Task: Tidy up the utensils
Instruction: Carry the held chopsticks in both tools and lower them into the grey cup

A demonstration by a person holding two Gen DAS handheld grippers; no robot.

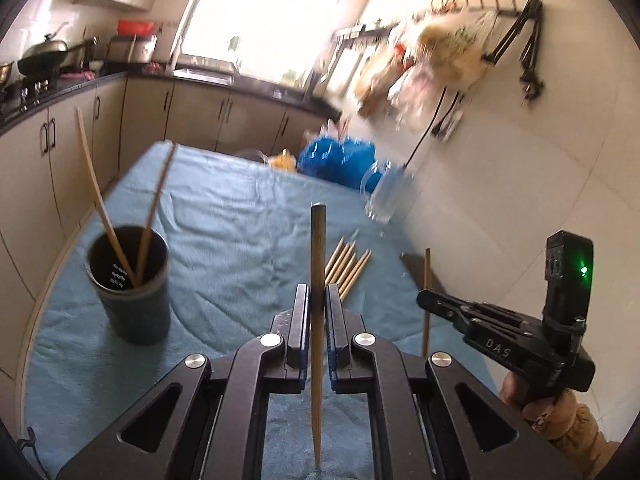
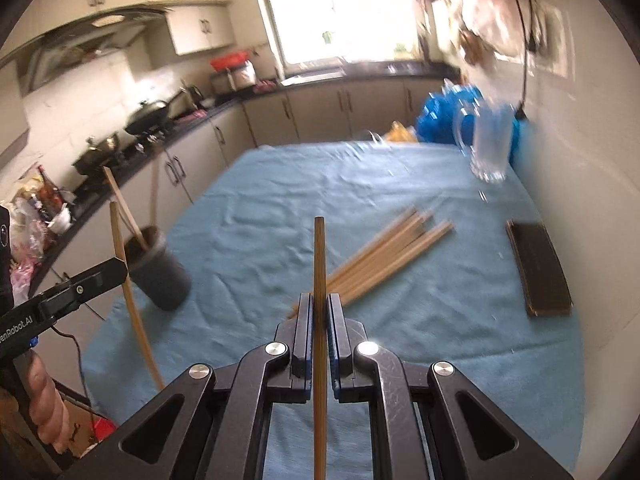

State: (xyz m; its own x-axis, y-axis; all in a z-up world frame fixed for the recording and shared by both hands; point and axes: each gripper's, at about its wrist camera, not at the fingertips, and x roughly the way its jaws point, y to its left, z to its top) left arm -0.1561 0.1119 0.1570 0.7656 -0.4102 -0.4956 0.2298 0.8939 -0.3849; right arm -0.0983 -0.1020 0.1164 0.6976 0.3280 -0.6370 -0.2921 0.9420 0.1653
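Over the blue-clothed table (image 1: 224, 208), both grippers carry one chopstick each toward the dark cup (image 1: 130, 284).

Largest first: the table holds the cup at its left side, already with two chopsticks leaning in it, and a loose bundle of chopsticks (image 2: 384, 256) lying mid-cloth, well apart from the cup. The left gripper (image 1: 318, 304) has its jaws clamped on an upright chopstick (image 1: 318, 248) — the right gripper (image 2: 320, 312) likewise pinches its own chopstick (image 2: 320, 264). The step in hand looks like transport; next, each stick likely needs its lower tip brought over the cup's mouth — then released.
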